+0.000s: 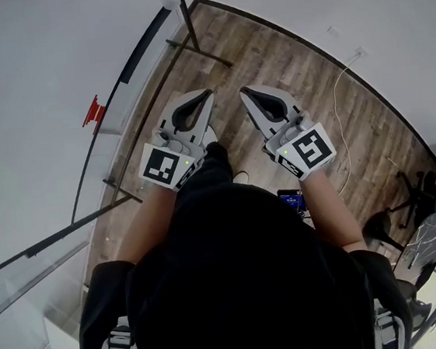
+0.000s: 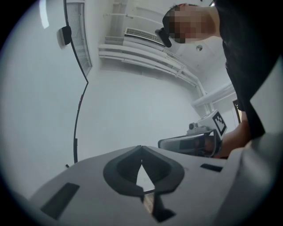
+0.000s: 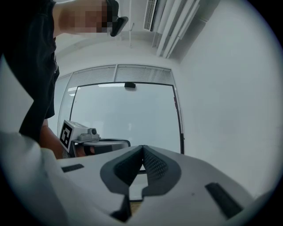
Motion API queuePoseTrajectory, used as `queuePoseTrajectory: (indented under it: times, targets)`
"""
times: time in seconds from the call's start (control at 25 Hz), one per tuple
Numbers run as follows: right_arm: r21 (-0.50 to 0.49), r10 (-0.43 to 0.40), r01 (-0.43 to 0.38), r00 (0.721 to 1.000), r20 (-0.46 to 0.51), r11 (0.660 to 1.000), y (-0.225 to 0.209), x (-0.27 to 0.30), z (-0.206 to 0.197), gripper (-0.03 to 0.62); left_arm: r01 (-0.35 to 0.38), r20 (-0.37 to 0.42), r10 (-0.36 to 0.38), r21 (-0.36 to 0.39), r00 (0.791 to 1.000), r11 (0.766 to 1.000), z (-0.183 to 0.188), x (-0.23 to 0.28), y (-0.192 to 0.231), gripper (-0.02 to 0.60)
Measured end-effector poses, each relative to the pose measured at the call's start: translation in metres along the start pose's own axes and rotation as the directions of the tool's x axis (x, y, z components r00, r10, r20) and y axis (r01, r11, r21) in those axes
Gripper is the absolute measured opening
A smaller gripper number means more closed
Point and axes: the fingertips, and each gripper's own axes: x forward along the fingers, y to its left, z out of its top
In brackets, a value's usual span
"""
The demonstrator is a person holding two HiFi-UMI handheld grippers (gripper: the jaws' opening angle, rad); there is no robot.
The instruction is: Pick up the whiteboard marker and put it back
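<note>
Approach step: left claw (image 1: 209, 94) and right claw (image 1: 243, 91) are both pressed together and empty beside the whiteboard (image 1: 30, 105). Next comes locating the marker, which is unseen.

Wood-plank floor (image 1: 300, 66) runs diagonally from upper centre toward the right edge; a white cable (image 1: 337, 121) trails over it at right, black stand feet (image 1: 203, 56) rest at upper centre

Wood-plank floor (image 1: 301, 82) runs diagonally through frame centre, plain white walls (image 1: 27, 74) at upper left and upper right. Black-framed whiteboard (image 1: 141, 45) stands left of centre. White cable (image 1: 339, 117) trails right; dark chair (image 1: 381, 229) at lower right.
</note>
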Motion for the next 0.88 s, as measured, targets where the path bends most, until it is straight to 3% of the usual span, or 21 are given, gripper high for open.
queuePoseTrajectory:
  times: [0.88]
  targets:
    - [0.011, 0.08, -0.08, 0.996, -0.041, 0.997, -0.153, 0.244, 0.013, -0.005, -0.082, 0.025, 0.082, 0.002, 0.996, 0.997, -0.005, 0.125, 0.263, 0.005]
